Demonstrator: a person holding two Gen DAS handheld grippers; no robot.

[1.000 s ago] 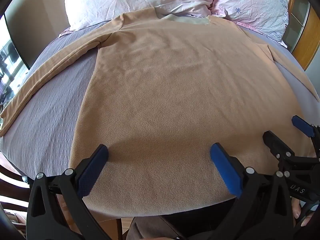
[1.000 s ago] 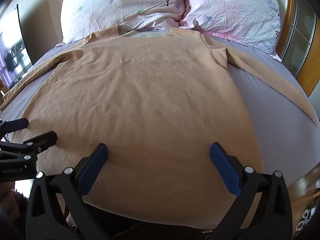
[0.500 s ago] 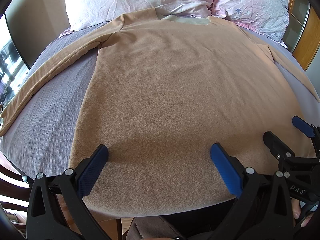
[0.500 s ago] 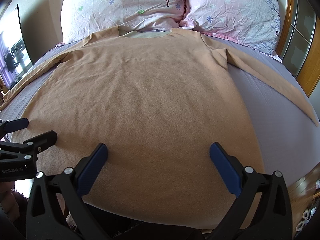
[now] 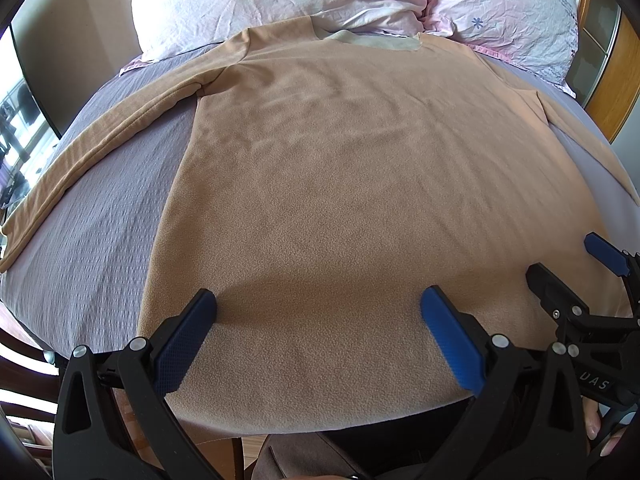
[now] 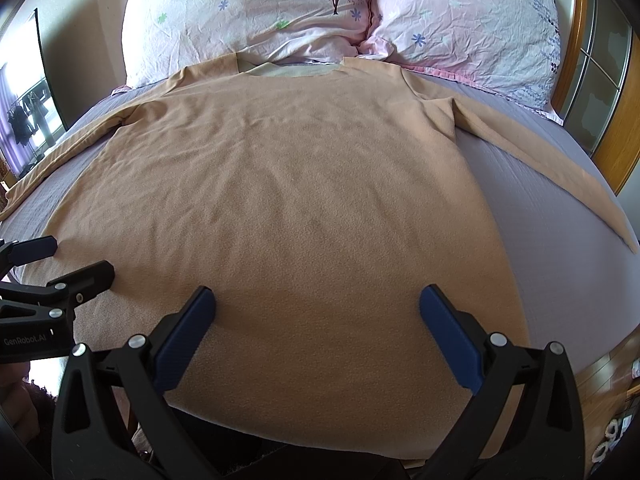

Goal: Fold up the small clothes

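A tan long-sleeved shirt (image 5: 340,168) lies flat on the bed, collar toward the pillows, both sleeves spread out to the sides; it also shows in the right wrist view (image 6: 288,200). My left gripper (image 5: 318,320) is open and empty over the hem's left part. My right gripper (image 6: 318,320) is open and empty over the hem's right part. Each gripper appears at the edge of the other's view: the right one (image 5: 560,268) and the left one (image 6: 68,260). The hem hangs slightly over the bed's near edge.
A grey-purple bedspread (image 5: 112,216) covers the bed (image 6: 560,248). Two pink floral pillows (image 6: 256,16) (image 6: 464,12) lie at the head. A wooden-framed panel (image 6: 600,80) stands at right. A window (image 6: 24,120) is at left. The wood floor (image 6: 608,376) shows at lower right.
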